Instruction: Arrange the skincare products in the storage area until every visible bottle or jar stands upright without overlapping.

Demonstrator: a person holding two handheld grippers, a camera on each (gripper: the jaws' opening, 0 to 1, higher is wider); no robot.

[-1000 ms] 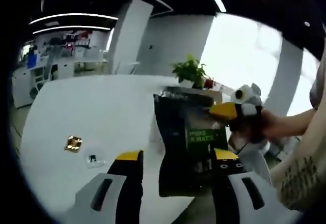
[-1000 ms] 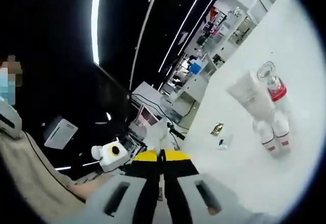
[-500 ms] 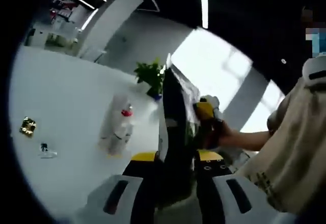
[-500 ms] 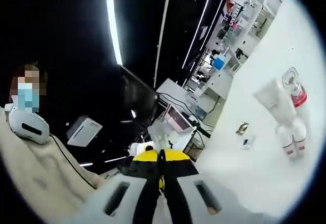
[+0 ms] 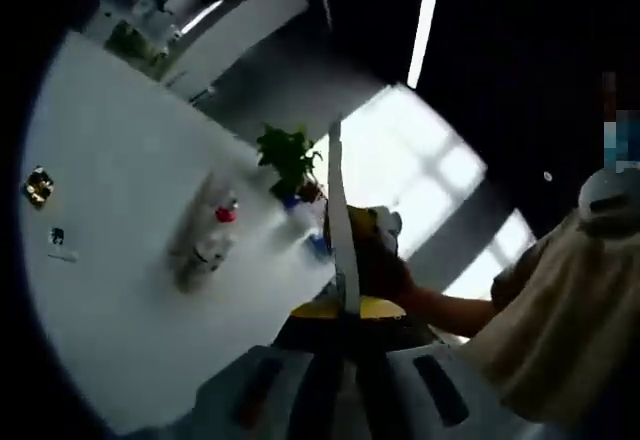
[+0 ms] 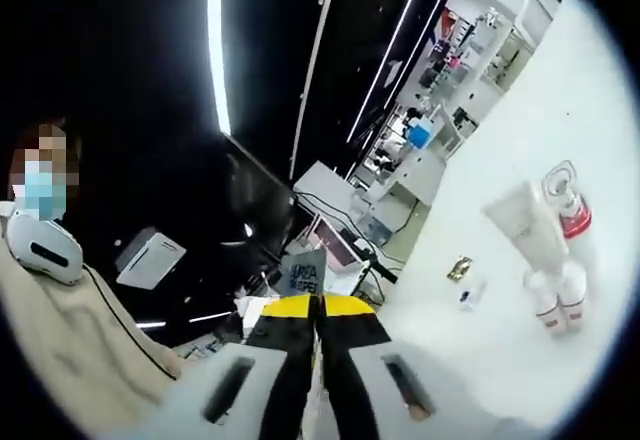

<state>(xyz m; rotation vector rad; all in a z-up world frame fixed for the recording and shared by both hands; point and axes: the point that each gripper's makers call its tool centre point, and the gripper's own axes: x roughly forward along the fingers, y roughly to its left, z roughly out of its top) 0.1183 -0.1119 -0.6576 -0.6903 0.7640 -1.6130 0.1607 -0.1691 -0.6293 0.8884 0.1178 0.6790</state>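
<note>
We pinch a flat pouch in both closed grippers (left, right), bottles ahead already upright, pouch unplaced

White bottles — clustered on table

A white table carries a small gold item near its edge and a little dark scrap beside it, too blurred to identify. A potted plant stands at the far side. Shelves line the background.
</note>
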